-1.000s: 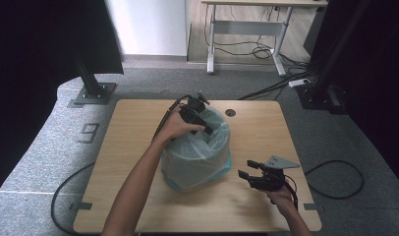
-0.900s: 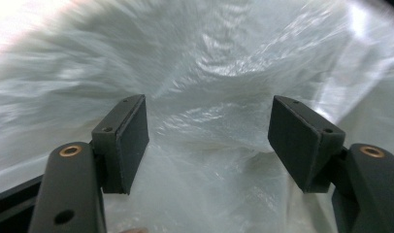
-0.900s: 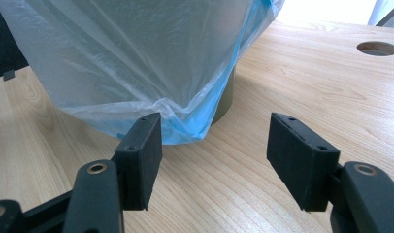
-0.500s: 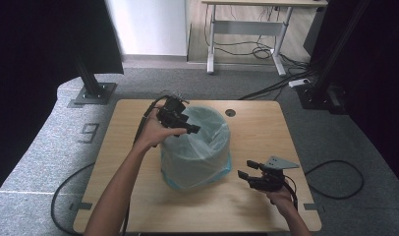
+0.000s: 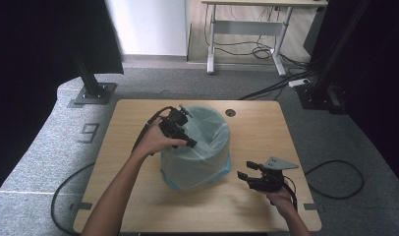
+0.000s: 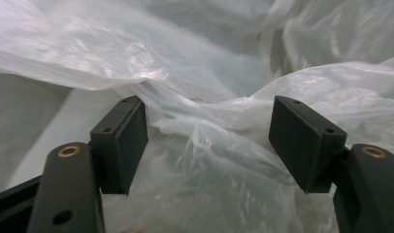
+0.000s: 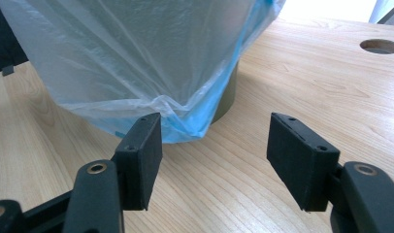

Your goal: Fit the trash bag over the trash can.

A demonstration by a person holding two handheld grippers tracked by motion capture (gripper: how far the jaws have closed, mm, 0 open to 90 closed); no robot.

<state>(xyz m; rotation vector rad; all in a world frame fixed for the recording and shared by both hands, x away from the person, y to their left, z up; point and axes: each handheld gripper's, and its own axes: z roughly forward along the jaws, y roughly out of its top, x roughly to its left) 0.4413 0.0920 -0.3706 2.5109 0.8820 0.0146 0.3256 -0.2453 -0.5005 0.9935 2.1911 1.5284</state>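
Observation:
A round bin stands in the middle of the wooden table, lined with a translucent bluish plastic bag that hangs down its outside. My left gripper is at the bin's left rim, open. In the left gripper view, crumpled bag film lies between and beyond the jaws of my left gripper, and the pads do not press it. My right gripper hovers low over the table to the bin's right, open and empty. From my right gripper I see the bag's loose hem and the bin's base.
A round cable hole sits in the tabletop behind the bin. Bare wood lies in front of the bin and to both sides. Black stands and a desk frame stand on the floor beyond the table. Cables trail off the table's edges.
My left gripper has moved from over the bin's far rim to the left and nearer, to the bin's left rim. The right gripper has stayed where it was.

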